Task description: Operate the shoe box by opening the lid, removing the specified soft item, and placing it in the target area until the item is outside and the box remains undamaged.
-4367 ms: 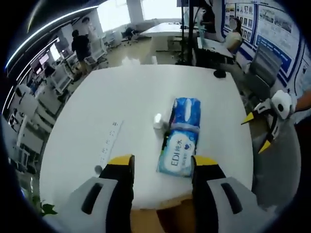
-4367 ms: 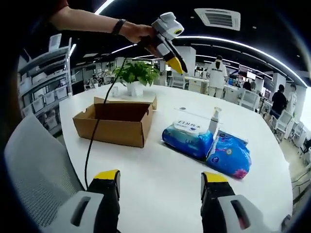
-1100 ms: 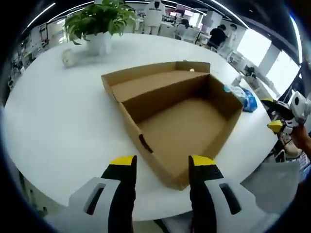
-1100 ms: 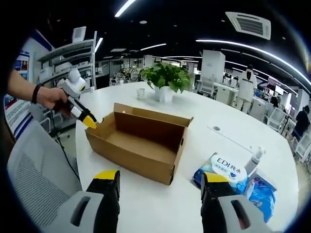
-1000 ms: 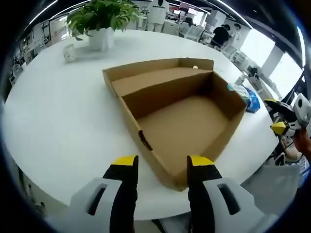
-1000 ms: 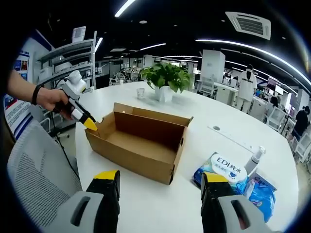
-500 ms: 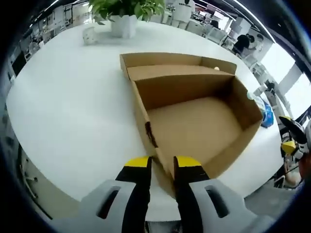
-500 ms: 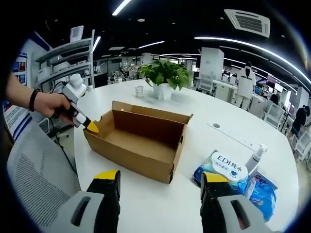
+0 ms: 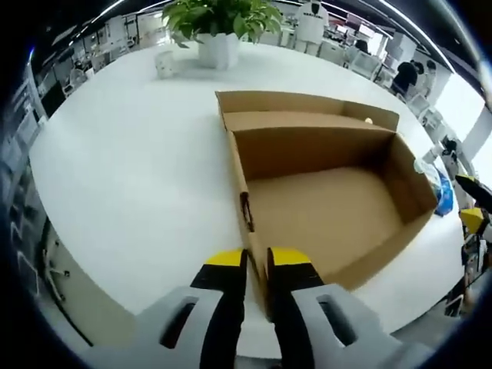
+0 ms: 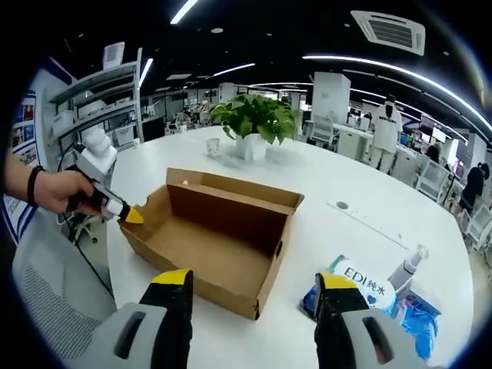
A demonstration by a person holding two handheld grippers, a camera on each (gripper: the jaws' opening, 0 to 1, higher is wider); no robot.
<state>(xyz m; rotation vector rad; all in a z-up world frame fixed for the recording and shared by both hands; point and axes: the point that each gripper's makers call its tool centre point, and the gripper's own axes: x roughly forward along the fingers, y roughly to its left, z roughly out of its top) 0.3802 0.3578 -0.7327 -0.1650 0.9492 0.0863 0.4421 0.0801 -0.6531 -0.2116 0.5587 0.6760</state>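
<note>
Left gripper [image 9: 257, 261] clenched on near wall of open shoe box [image 9: 323, 207] at frame centre; right gripper [image 10: 254, 280] released, wipes pack [image 10: 350, 288] lower right on table [image 10: 369, 207]

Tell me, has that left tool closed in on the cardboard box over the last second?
Yes. The left tool has narrowed its jaws onto the box wall at the near corner; a second ago they stood wide apart.

Open brown cardboard shoe box [image 9: 323, 207] [image 10: 223, 234], empty inside, upright on a white table. Blue soft tissue pack [image 10: 350, 288] lies outside, at the box's four o'clock.
</note>
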